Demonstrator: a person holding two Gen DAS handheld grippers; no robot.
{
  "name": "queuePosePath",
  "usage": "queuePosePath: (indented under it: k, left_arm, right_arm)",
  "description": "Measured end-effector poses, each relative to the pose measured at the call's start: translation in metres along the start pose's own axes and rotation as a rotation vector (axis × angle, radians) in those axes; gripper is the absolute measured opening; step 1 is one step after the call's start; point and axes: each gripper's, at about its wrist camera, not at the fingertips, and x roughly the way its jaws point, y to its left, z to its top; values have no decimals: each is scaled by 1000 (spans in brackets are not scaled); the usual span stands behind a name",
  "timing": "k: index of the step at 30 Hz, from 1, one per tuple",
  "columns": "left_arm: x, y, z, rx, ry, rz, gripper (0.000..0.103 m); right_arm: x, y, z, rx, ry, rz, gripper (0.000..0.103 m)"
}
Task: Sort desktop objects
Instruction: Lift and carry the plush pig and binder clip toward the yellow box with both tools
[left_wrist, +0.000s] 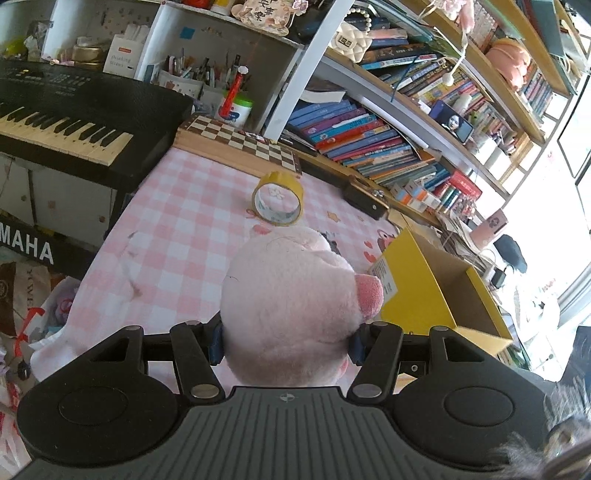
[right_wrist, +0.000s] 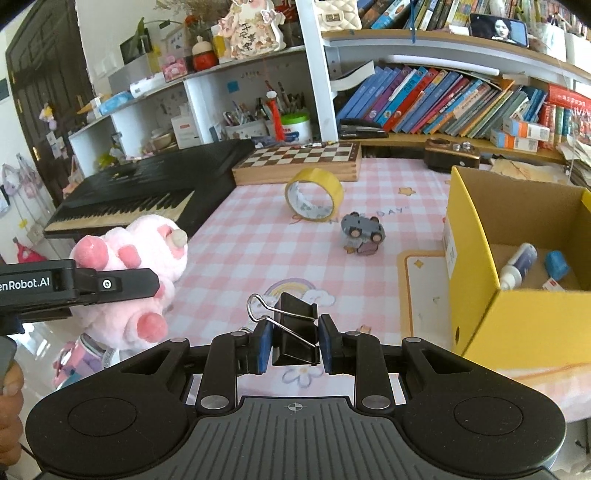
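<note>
My left gripper is shut on a pink plush pig and holds it above the pink checked tablecloth; the pig also shows at the left of the right wrist view. My right gripper is shut on a black binder clip just above the cloth. A yellow tape roll stands on edge mid-table, also in the left wrist view. A grey toy car lies overturned near it. An open yellow cardboard box stands at the right, holding a tube and a blue item.
A black keyboard lies along the left edge. A wooden chessboard sits at the back. A dark wooden box and bookshelves line the back right. Bags lie on the floor at the left.
</note>
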Motion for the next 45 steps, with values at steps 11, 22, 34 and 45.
queuePosePath:
  k: [11, 22, 34, 45]
  left_arm:
    - [-35, 0, -26, 35, 22, -45, 56]
    - [-56, 3, -48, 48, 44, -66, 56]
    - [-43, -24, -66, 130, 150, -165, 56]
    - [-18, -64, -80, 227, 246, -279, 56]
  right_arm:
    - [-31, 20, -28, 22, -12, -13, 26]
    - [-53, 29, -54, 46, -3, -28, 26]
    - [-83, 11, -83, 130, -3, -134, 26]
    - [-112, -21, -105, 244, -11, -252, 26]
